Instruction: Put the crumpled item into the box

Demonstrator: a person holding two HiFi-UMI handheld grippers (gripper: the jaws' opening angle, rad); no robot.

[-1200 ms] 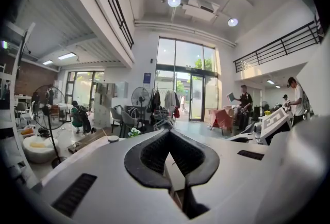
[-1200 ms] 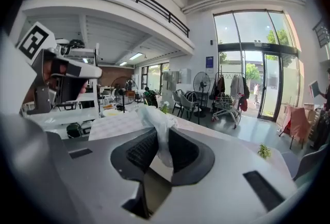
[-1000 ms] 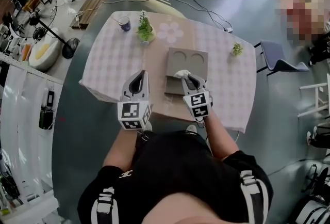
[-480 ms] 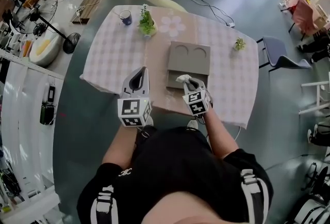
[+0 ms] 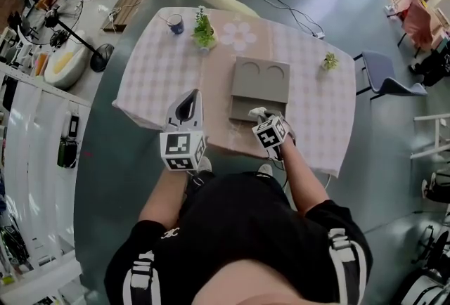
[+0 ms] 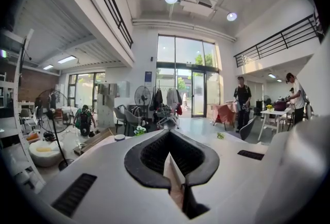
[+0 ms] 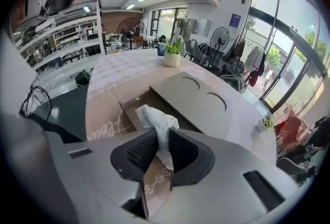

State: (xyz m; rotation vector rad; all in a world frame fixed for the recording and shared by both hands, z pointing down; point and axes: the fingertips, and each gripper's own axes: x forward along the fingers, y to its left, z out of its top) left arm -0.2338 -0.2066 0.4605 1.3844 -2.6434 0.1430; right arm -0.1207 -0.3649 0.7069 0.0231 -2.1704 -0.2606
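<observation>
**Crumpled item held over the box's open end, not yet let go**

The desk [image 5: 151, 82] is mostly bare cloth, with a potted plant [image 5: 204, 31] and a mug [image 5: 174, 24] at the far side, well clear of the work. The grey box [image 5: 261, 77] lies near the middle, its lidded part away from the person and its open compartment [image 7: 135, 109] at the near end, close to the desk's front edge. The left gripper [image 5: 191, 96] hovers well to the side, jaws together on nothing, so it is out of the way. The right gripper [image 5: 261, 118] tilts down over the open compartment, its jaws clamped on the crumpled item [image 7: 154, 117], a white wad sticking out past the tips. I judge that lowering past the low rim and releasing remain.
</observation>
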